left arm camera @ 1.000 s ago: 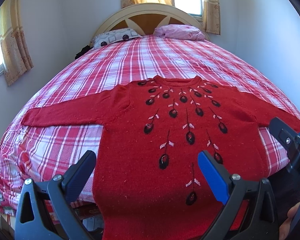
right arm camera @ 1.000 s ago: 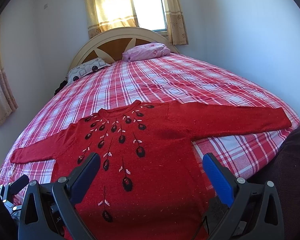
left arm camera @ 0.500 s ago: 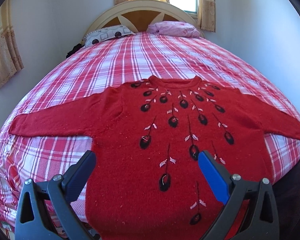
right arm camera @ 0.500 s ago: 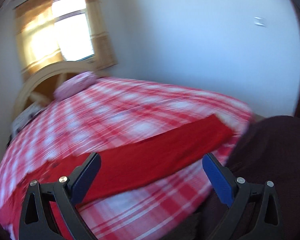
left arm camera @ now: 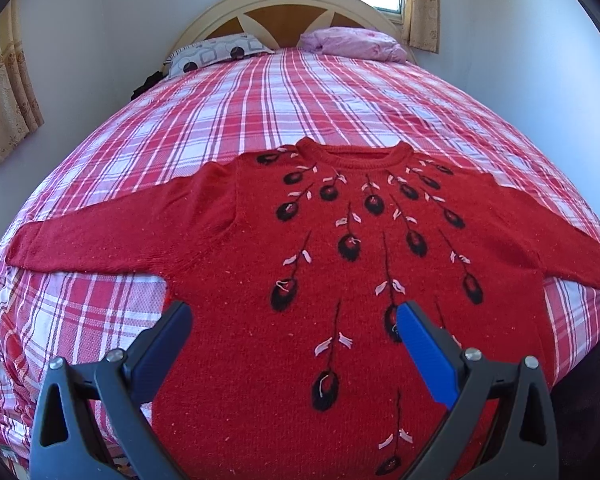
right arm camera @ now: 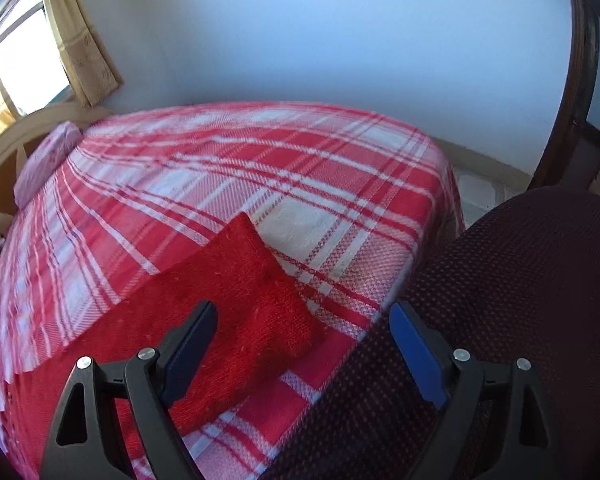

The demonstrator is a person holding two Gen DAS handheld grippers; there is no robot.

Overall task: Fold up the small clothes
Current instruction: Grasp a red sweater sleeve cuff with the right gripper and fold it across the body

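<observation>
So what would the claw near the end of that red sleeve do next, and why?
Probably the right claw should ease down and close on the sleeve cuff. It is open, holds nothing, and the cuff lies flat on the plaid bedspread just ahead of it. The red sweater is spread out unfolded, so a sleeve likely goes first.

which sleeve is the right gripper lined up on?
The sweater's right-side sleeve, cuff near the bed's corner. The open right gripper hovers at it; the other sleeve lies across the bed.
</observation>
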